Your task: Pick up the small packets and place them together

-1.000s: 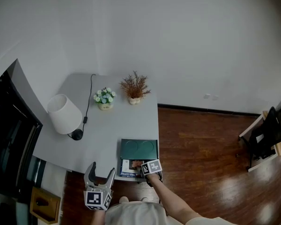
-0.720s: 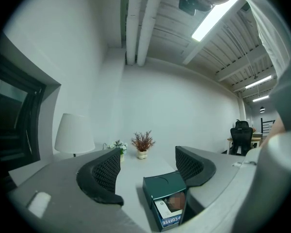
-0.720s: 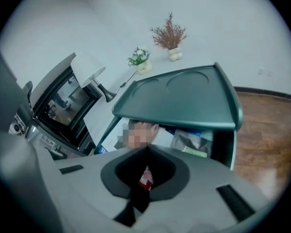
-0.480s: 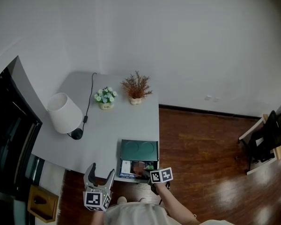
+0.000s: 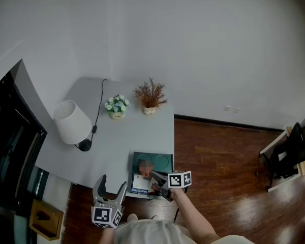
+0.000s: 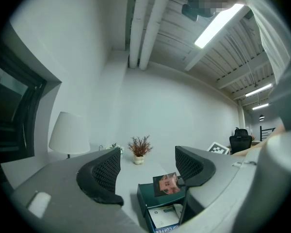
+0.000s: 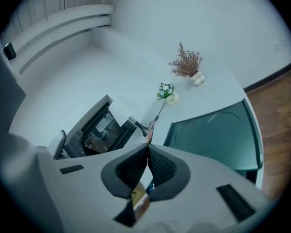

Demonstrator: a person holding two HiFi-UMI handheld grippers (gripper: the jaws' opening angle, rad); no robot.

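1 small packet [image 6: 167,183] is gripped edge-on in the clenched right gripper [image 5: 155,175], above 1 green box [image 5: 164,161] at the table [image 5: 127,136] edge. The left gripper [image 5: 111,186] is held spread, empty. Behind are seen 1 flower pot [image 5: 116,107], 1 dried plant [image 5: 150,98], 1 lamp [image 5: 71,122].

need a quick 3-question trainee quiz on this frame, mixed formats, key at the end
1. True or false: the left gripper holds a packet.
2. What does the right gripper clamp?
3. Where on the table is the dark green box? A) at the edge nearest the grippers B) at the far edge C) in the centre

Key: 1 false, its jaws stand apart with nothing between them; 2 a small packet; 3 A.
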